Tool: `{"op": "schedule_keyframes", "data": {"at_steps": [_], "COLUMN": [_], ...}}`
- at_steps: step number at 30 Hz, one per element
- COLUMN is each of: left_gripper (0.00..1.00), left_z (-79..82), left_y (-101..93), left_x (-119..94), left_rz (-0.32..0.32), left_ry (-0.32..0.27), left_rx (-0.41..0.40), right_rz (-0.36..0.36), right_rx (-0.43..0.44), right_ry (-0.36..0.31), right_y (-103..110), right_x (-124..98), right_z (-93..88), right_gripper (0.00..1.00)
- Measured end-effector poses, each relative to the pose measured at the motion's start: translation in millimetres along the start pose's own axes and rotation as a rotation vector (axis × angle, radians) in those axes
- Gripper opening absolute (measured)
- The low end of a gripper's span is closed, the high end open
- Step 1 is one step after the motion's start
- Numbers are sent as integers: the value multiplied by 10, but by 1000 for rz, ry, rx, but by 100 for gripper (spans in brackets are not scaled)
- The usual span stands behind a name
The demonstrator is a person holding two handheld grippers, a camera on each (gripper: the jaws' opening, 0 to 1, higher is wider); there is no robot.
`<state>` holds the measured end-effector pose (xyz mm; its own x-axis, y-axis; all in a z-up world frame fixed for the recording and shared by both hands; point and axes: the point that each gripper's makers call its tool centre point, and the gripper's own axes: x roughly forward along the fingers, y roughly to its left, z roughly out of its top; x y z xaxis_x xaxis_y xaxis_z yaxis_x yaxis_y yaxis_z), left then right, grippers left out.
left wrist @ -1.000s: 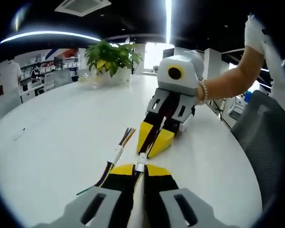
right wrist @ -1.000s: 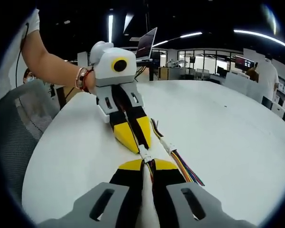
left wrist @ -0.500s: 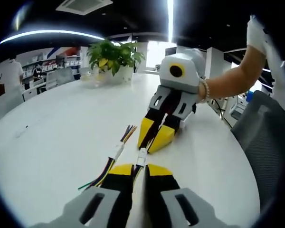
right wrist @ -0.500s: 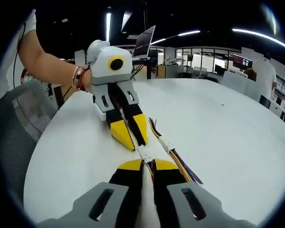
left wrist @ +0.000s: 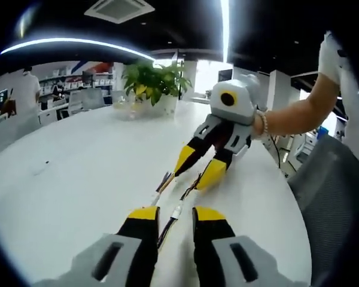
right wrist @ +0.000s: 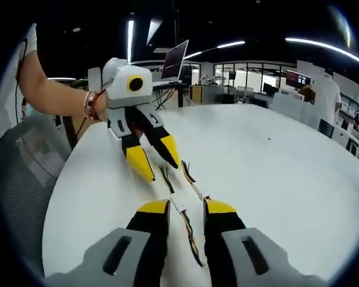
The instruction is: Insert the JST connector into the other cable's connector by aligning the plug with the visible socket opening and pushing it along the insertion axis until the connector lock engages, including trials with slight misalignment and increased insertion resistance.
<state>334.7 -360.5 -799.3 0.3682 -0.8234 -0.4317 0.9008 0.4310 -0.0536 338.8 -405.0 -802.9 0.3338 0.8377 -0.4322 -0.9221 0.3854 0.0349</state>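
Change: half a second ago both of your hand-held grippers were pinched on the wires; now both have let go and their jaws stand apart.
Change in gap: your two hand-held grippers were nose to nose before; now they are farther from each other.
Left hand-held gripper (left wrist: 170,216): its yellow tips are spread wide and hold nothing. In the right gripper view it (right wrist: 151,161) points down at the table with its tips apart.
Right hand-held gripper (right wrist: 185,210): its jaws are wide too, and they hold nothing. In the left gripper view it (left wrist: 198,170) tilts down toward the table, tips spread.
Your arm: in the left gripper view your forearm (left wrist: 296,115) reaches in from the right with a bead bracelet (left wrist: 262,124) at the wrist.
Joined connector (left wrist: 176,211): the small white plug and socket lie flat on the table, in the gap between the left jaws. In the right gripper view they (right wrist: 178,203) lie between the right jaws. You cannot tell from here if the lock has clicked.
Second cable (right wrist: 198,191): another bunch of colored wires with a white connector lies just beside the first, touching no jaw.
Table (left wrist: 78,173): white and round-edged; both cables rest on it.
Plant (left wrist: 154,81): a green plant in a white pot stands at the far side of the table.
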Motion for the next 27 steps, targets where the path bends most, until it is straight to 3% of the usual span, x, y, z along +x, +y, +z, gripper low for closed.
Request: {"op": "schedule_keyframes", "data": {"at_steps": [4, 8, 11, 16, 21, 27], "left_gripper": [36, 43, 51, 66, 70, 74], "left_z": [125, 232, 320, 411, 451, 479], "left_y": [-3, -48, -100, -183, -274, -352], "left_x": [-147, -267, -351, -505, -628, -749], "left_rz": [47, 83, 116, 159, 178, 218], "left_ry": [-15, -29, -42, -56, -64, -66], "left_rx": [-29, -23, 1, -7, -15, -19], "right_rz": [-41, -91, -109, -158, -181, -221], "right_rx": [20, 33, 63, 52, 59, 88], "right_ry": [-23, -14, -14, -16, -14, -40], "right_y": [-5, -24, 8, 129, 246, 269], "right_x": [-121, -223, -302, -428, -530, -680], "right_z": [134, 191, 220, 259, 276, 273], "right_gripper": [30, 33, 41, 43, 53, 56]}}
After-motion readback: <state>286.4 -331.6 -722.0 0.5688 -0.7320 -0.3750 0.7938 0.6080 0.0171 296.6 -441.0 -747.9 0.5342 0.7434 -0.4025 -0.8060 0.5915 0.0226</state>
